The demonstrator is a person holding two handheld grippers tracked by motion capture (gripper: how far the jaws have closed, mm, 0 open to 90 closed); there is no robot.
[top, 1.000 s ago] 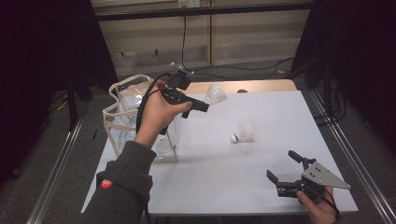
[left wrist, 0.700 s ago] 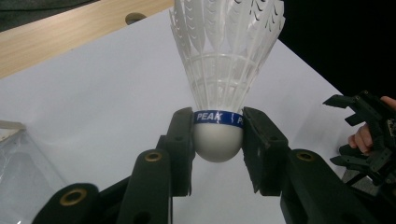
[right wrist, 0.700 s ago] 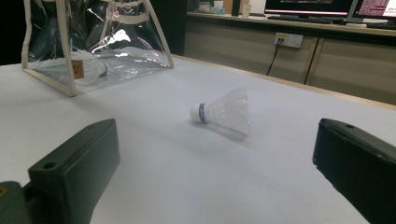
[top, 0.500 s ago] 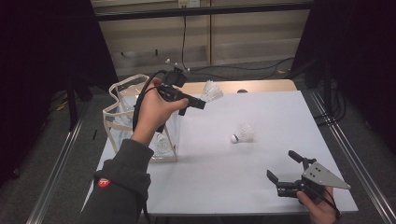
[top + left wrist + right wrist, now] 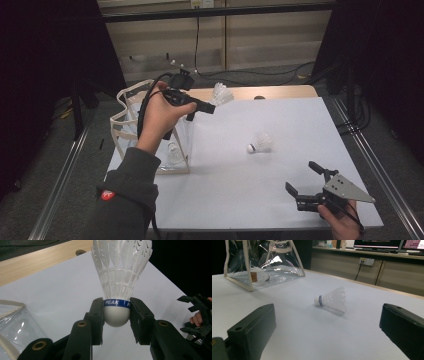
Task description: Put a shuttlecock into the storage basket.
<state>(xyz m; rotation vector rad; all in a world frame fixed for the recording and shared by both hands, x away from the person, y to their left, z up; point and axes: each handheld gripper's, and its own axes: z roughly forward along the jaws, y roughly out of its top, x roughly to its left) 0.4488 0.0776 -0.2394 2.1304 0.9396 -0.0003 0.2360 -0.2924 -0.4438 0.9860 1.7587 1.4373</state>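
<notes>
**Shuttlecock held high beside the bag: where the carry could fail**

Slippage is the main risk. The left gripper [image 5: 202, 107], raised at upper centre of the high view, has its jaws clamped on the rounded white cork of a shuttlecock [image 5: 117, 315], pinching just at the blue band. A round, smooth base held at two narrow contacts could, I judge, roll or pop free if the hand tilts sharply on its way to the clear plastic bag [image 5: 125, 130] standing at left of centre. The bag's soft handles and narrow mouth could also catch the feather skirt and knock the bag over. A shuttlecock already lies inside it, low in the bag.

The right gripper [image 5: 306, 186], at lower right of the high view, rests with jaws spread wide and empty; a second loose shuttlecock [image 5: 330, 300] lies on its side mid-table ahead of it, light enough to skid away if nudged rather than pinched.

The tabletop [image 5: 280, 200] is a plain white sheet, its wooden edge showing at the top. Dark curtains flank the frame's sides; pale cabinets and trailing cables fill the background.
</notes>
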